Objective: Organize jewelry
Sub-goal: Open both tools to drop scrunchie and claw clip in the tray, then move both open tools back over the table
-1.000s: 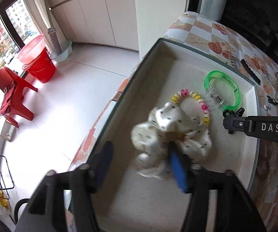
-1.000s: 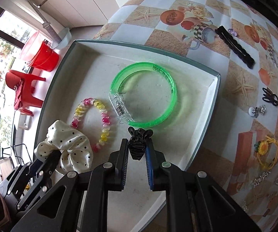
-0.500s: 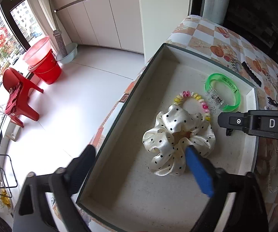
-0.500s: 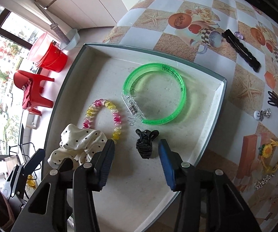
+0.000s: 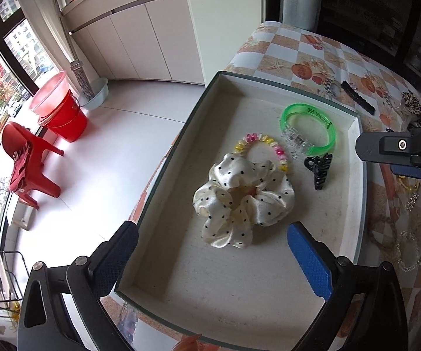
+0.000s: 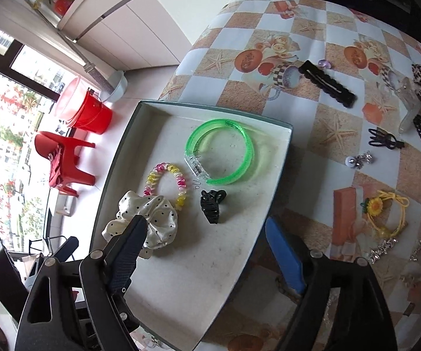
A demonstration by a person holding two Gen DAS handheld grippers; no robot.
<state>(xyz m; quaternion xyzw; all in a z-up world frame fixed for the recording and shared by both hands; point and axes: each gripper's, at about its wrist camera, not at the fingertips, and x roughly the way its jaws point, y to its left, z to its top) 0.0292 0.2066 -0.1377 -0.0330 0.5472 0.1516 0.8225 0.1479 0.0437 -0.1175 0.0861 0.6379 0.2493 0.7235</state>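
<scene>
1. both grippers have let go since the earlier frame: the right gripper has just spread its jaws off the black claw clip, and the left gripper stands wide and empty, clear of the dotted scrunchie.
2. scrunchie and clip lie loose in the tray.
3. beyond them sit the beaded bracelet and green bangle.
4. farther out, a black barrette lies on the checked surface.
</scene>
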